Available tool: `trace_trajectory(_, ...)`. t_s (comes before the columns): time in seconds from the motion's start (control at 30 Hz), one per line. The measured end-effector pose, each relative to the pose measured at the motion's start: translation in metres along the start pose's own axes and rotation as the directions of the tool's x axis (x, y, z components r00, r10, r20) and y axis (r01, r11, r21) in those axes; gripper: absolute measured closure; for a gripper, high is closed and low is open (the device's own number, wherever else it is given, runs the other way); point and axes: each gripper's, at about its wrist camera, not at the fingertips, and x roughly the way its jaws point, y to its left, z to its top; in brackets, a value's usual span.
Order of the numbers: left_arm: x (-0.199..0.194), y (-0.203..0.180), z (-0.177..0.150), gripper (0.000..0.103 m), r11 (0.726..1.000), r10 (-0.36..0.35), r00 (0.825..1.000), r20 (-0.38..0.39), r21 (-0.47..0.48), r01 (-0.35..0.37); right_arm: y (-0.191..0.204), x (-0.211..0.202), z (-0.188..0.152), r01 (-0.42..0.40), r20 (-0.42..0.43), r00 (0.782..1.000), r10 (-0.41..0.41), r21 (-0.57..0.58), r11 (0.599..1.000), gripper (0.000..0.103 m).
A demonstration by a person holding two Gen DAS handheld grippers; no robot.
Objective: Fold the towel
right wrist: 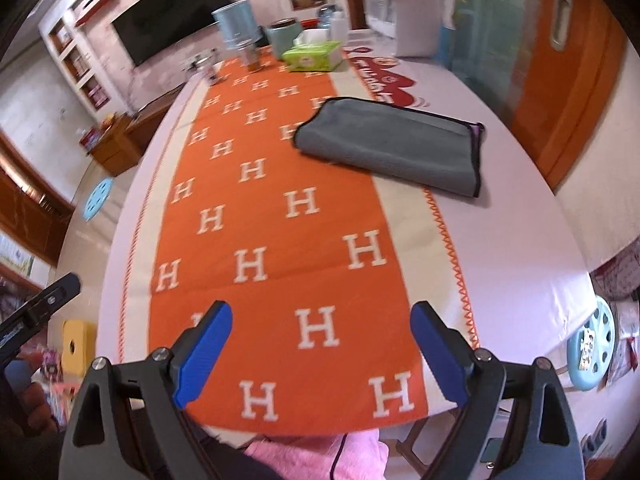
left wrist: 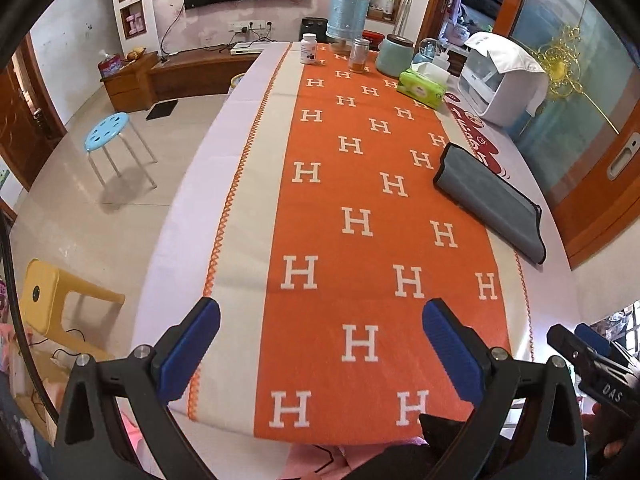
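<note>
A grey towel (left wrist: 490,200) with a dark hem lies folded into a long rectangle on the right side of the table, partly on the orange H-patterned runner (left wrist: 352,216). It also shows in the right wrist view (right wrist: 392,146). My left gripper (left wrist: 320,320) is open and empty above the runner near the table's front edge, well short of the towel. My right gripper (right wrist: 322,324) is open and empty, also near the front edge, with the towel ahead and to the right. The right gripper's body shows at the left wrist view's right edge (left wrist: 592,364).
At the table's far end stand a white bottle (left wrist: 309,49), a glass jar (left wrist: 359,55), a blue lamp (left wrist: 347,16), a teal canister (left wrist: 394,56), a green wipes pack (left wrist: 422,87) and a white appliance (left wrist: 500,80). A blue stool (left wrist: 107,132) and yellow stool (left wrist: 44,296) stand left.
</note>
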Motion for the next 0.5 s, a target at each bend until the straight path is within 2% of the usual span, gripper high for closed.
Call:
trace_trajectory(0.2,-0.023,-0.019,-0.007,0.002,1.000,0.003,1.000,-0.005,-0.030,-0.003,0.010,-0.024,-0.002,-0.051,-0.033,0.998,0.049,-0.073,0.996,0.012)
trace_trajectory(0.3,-0.036,-0.037,-0.011,0.002,1.000,0.014,1.000,0.019,-0.016,-0.013,0.009,-0.038,0.000,-0.074,-0.037,0.997,0.070,-0.103,0.992,0.011)
trace_trajectory(0.5,-0.045,-0.064,-0.022,0.002,0.999,0.036,0.998,0.047,0.007,-0.036,0.001,-0.059,0.000,-0.080,-0.004,0.997,0.080,-0.133,0.988,0.000)
